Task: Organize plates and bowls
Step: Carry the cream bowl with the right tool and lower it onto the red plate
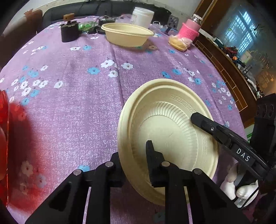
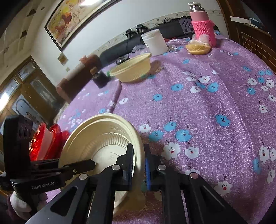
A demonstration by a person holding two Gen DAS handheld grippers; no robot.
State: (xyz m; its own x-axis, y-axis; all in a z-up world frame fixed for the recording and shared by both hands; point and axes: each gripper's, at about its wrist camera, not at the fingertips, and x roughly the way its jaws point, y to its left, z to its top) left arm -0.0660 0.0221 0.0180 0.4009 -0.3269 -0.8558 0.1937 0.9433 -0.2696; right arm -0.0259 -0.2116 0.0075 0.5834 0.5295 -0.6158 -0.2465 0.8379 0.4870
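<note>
— So, where is the cream plate (image 1: 165, 131) at this point?

— It is tilted up above the purple flowered cloth on the surface (image 1: 72, 106), with both tongs on it. The left tongs (image 1: 132, 155) have closed over its near rim, one finger (image 1: 151, 155) inside the dish and the other outside. No earlier view is at hand, so I can only tell how it stands.

— And the right tongs (image 2: 138, 162)?

— Clamped on the opposite rim, the blue-padded fingers (image 2: 147, 169) pinching the edge between them. From the left wrist view, the right tool's black finger reaches over the plate's ribbed wall.

— Is it one plate or a stack?

— The rim looks doubled in places, but I cannot tell.

— What else is on the surface?

— A cream bowl (image 1: 126, 34) stands well apart at the far side, near a white tub (image 1: 142, 16) and a flask in a pink knitted sleeve (image 1: 188, 30). Red dishes (image 2: 46, 139) sit just beside the plate, on the left edge.
</note>
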